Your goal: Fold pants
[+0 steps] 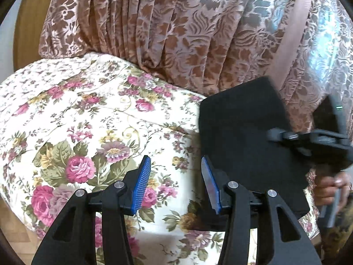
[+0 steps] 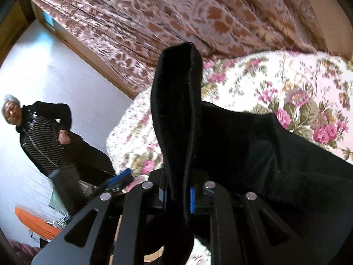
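The right hand-held gripper (image 2: 177, 198) is clamping the black pants (image 2: 253, 143) over the bed (image 2: 297, 77); at nine o'clock, the left hand-held gripper (image 1: 176, 176) is gaping wide, empty

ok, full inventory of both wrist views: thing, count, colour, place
pants: 1, black, clamped in right tool, trailing onto the bed
bedspread: 1, white with pink floral print, over the bed
curtain: 1, brown-pink patterned, behind the bed
bystander: 1, grey hair, dark striped top, by the white wall
orange object: 1, low left, unclear
left tool: 1, black with blue pads, open over the bedspread
right tool: 1, black, shut on the pants
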Tool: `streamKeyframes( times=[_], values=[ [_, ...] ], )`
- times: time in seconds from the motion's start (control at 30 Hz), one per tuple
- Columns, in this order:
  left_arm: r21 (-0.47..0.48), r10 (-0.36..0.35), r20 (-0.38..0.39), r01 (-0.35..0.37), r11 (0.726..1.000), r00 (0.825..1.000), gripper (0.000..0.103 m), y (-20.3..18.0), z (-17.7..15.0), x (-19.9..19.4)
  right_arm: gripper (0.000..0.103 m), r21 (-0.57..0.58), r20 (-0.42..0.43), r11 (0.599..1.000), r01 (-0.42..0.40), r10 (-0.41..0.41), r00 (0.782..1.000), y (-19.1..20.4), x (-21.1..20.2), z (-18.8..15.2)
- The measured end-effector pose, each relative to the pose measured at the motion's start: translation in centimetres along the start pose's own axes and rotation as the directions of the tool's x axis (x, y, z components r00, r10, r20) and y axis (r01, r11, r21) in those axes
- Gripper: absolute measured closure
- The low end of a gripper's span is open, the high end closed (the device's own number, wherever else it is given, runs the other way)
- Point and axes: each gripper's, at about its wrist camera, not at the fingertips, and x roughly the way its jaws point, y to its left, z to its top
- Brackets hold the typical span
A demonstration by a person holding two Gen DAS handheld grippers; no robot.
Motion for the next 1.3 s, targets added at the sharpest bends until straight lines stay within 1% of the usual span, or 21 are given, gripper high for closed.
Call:
streamKeyframes(
  times=[0.03,0.17,0.23,0.37,0.43,0.47,0.5,0.57,0.63,0.7,0.73,0.77,0.83,0.9,0.93,0.97,1.0,1.03,1.13,1.2,1.3],
  values=[
    [-0.003,-0.002,-0.006,0.002,1.000,1.000,0.056,0.0,0.0,0.3,0.091,-0.006,0.008,1.000,-0.006,0.006,1.000,0.4,-0.6,-0.1],
    [-0.014,-0.053,-0.038,0.052,0.999,0.998,0.056,-1.1,-0.2,1.8,0.091,-0.020,0.047,1.000,-0.015,0.016,0.999,1.6,-3.5,-0.4],
    [0.001,-0.085,-0.048,0.085,0.996,0.995,0.056,-2.2,-0.4,2.4,0.091,-0.022,0.068,1.000,-0.014,0.015,0.998,1.7,-5.3,-0.9],
    [0.067,-0.170,-0.083,0.175,0.982,0.982,0.056,-5.6,-0.7,3.8,0.091,0.004,0.117,1.000,-0.002,0.001,0.993,0.4,-9.3,-2.2],
    [0.112,-0.208,-0.114,0.221,0.969,0.971,0.056,-7.5,-1.0,4.5,0.091,0.035,0.142,0.999,0.022,-0.027,0.990,-1.0,-11.3,-3.0],
    [0.137,-0.236,-0.138,0.254,0.957,0.962,0.056,-8.8,-1.3,5.0,0.091,0.051,0.151,0.998,0.035,-0.042,0.988,-1.9,-12.3,-3.5],
    [0.149,-0.248,-0.152,0.270,0.951,0.957,0.056,-9.5,-1.6,5.3,0.091,0.076,0.161,0.995,0.057,-0.069,0.985,-3.2,-13.4,-4.2],
    [0.183,-0.276,-0.201,0.313,0.932,0.940,0.056,-11.4,-2.4,6.2,0.091,0.118,0.170,0.988,0.096,-0.115,0.979,-5.1,-14.8,-5.1],
    [0.203,-0.300,-0.266,0.358,0.912,0.916,0.056,-13.2,-3.6,7.2,0.091,0.182,0.175,0.974,0.135,-0.167,0.970,-8.1,-16.2,-6.2],
    [0.233,-0.308,-0.316,0.388,0.891,0.897,0.056,-14.6,-5.0,7.8,0.091,0.244,0.167,0.953,0.178,-0.222,0.961,-11.0,-17.1,-7.3],
    [0.258,-0.307,-0.339,0.402,0.879,0.889,0.056,-15.4,-5.8,7.9,0.091,0.286,0.155,0.938,0.195,-0.246,0.957,-13.0,-17.4,-8.0],
    [0.275,-0.304,-0.350,0.407,0.871,0.886,0.056,-15.9,-6.4,7.9,0.091,0.320,0.141,0.924,0.209,-0.265,0.954,-14.7,-17.4,-8.6],
    [0.316,-0.291,-0.361,0.410,0.856,0.886,0.056,-17.1,-7.6,7.9,0.090,0.377,0.116,0.898,0.225,-0.287,0.951,-17.6,-17.5,-9.7],
    [0.328,-0.279,-0.357,0.399,0.857,0.892,0.056,-17.4,-7.7,8.0,0.084,0.402,0.114,0.889,0.220,-0.287,0.951,-19.0,-17.3,-10.6],
    [0.317,-0.281,-0.359,0.399,0.860,0.890,0.056,-17.4,-7.7,8.1,0.079,0.415,0.120,0.883,0.221,-0.294,0.948,-19.3,-17.5,-10.9],
    [0.309,-0.284,-0.360,0.401,0.863,0.888,0.056,-17.2,-7.4,8.2,0.078,0.430,0.135,0.879,0.209,-0.291,0.947,-19.5,-17.9,-11.2],
    [0.305,-0.285,-0.360,0.401,0.864,0.888,0.056,-17.1,-7.4,8.1,0.077,0.438,0.161,0.876,0.202,-0.297,0.941,-19.3,-18.7,-11.5],
    [0.305,-0.285,-0.357,0.399,0.865,0.890,0.056,-17.1,-7.4,8.1,0.072,0.438,0.176,0.875,0.205,-0.307,0.935,-18.9,-19.3,-11.7],
    [0.293,-0.292,-0.349,0.400,0.868,0.890,0.056,-16.9,-7.2,8.0,0.072,0.446,0.223,0.872,0.200,-0.325,0.919,-17.4,-21.8,-12.9],
    [0.286,-0.301,-0.341,0.403,0.869,0.891,0.056,-16.9,-7.1,7.7,0.072,0.432,0.233,0.880,0.195,-0.318,0.919,-15.9,-22.4,-13.6],
    [0.285,-0.315,-0.324,0.409,0.867,0.892,0.056,-17.0,-7.0,7.1,0.072,0.414,0.219,0.889,0.195,-0.305,0.927,-13.3,-22.6,-15.1]
  ],
)
